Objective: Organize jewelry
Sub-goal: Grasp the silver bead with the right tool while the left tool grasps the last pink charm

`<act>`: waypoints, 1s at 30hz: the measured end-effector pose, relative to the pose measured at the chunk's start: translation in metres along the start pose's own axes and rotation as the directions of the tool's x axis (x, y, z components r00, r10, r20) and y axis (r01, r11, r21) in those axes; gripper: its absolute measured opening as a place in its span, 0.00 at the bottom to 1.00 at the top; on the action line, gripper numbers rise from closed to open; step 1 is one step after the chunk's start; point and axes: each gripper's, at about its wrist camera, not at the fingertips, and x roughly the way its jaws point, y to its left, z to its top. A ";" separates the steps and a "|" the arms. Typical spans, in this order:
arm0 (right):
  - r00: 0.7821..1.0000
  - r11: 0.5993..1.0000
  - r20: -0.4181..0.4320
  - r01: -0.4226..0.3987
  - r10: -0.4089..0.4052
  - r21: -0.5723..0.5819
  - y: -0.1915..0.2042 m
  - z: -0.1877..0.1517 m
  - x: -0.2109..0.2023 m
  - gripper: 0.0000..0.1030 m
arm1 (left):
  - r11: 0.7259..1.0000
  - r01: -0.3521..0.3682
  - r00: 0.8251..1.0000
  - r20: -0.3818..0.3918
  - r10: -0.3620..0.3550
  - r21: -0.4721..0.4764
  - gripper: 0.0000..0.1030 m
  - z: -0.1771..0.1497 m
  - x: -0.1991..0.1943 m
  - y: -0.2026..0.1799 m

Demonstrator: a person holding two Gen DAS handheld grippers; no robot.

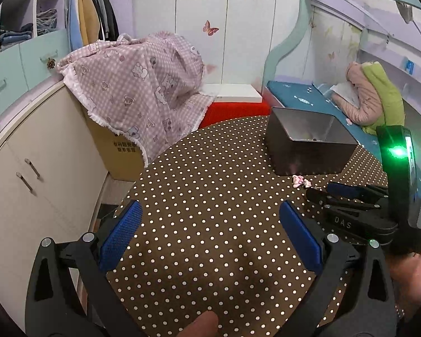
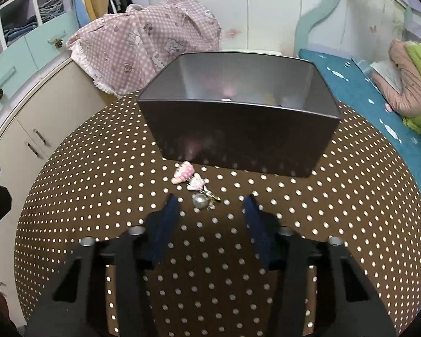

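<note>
A grey metal box [image 2: 238, 137] stands open on the brown polka-dot table [image 2: 98, 196]; a few small pieces lie inside. In front of it lie pink charm pieces [image 2: 183, 175] and a silver pearl earring [image 2: 200, 200]. My right gripper [image 2: 212, 205] is open, low over the table, with the pearl earring just ahead between its blue pads [image 2: 168, 221]. My left gripper [image 1: 210, 221] is open and empty over bare table to the left. In the left wrist view the box [image 1: 311, 146], pink charms [image 1: 299, 181] and right gripper [image 1: 322, 192] show at right.
A cream cabinet [image 1: 42, 168] stands left of the table, with a pink checked cloth [image 1: 137, 84] draped over a cardboard box. A red-and-white box [image 1: 235, 104] sits behind. A blue bed [image 2: 365, 92] with pink and green jackets lies to the right.
</note>
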 end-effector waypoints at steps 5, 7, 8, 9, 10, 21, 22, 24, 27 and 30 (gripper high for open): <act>1.000 0.999 0.011 0.014 -0.014 -0.034 0.000 -0.005 -0.003 0.16 | 1.000 0.007 1.000 -0.013 -0.007 0.004 0.95 0.006 0.011 -0.006; 1.000 1.000 0.016 0.013 -0.012 -0.027 -0.006 -0.009 -0.007 0.09 | 1.000 0.015 1.000 -0.013 -0.015 0.017 0.95 0.009 0.016 -0.012; 1.000 0.999 0.014 0.022 -0.022 -0.026 -0.009 -0.011 -0.008 0.07 | 1.000 0.020 1.000 -0.015 -0.019 0.024 0.95 0.011 0.020 -0.015; 1.000 1.000 0.019 0.023 -0.023 -0.015 -0.013 -0.012 -0.011 0.07 | 0.999 0.025 1.000 -0.018 -0.024 0.031 0.95 0.012 0.023 -0.019; 1.000 1.000 0.020 0.023 -0.023 -0.008 -0.016 -0.012 -0.012 0.07 | 0.999 0.033 0.999 -0.025 -0.032 0.040 0.95 0.015 0.029 -0.025; 1.000 1.000 0.028 0.010 -0.010 0.019 -0.043 -0.025 -0.028 0.08 | 0.993 0.077 0.992 -0.107 -0.066 0.095 0.95 0.027 0.093 -0.071; 1.000 1.000 0.029 0.012 -0.012 0.022 -0.044 -0.024 -0.028 0.08 | 0.992 0.081 0.991 -0.114 -0.069 0.102 0.95 0.029 0.099 -0.077; 0.999 0.999 0.031 0.009 -0.010 0.034 -0.047 -0.024 -0.030 0.08 | 0.990 0.087 0.990 -0.124 -0.074 0.107 0.95 0.031 0.108 -0.085; 0.999 0.999 0.034 0.008 -0.010 0.048 -0.052 -0.025 -0.034 0.08 | 0.991 0.090 0.986 -0.151 -0.075 0.097 0.95 0.034 0.125 -0.096; 1.000 0.998 0.030 0.004 -0.006 0.055 -0.054 -0.026 -0.035 0.08 | 0.992 0.094 0.981 -0.181 -0.077 0.087 0.94 0.031 0.137 -0.106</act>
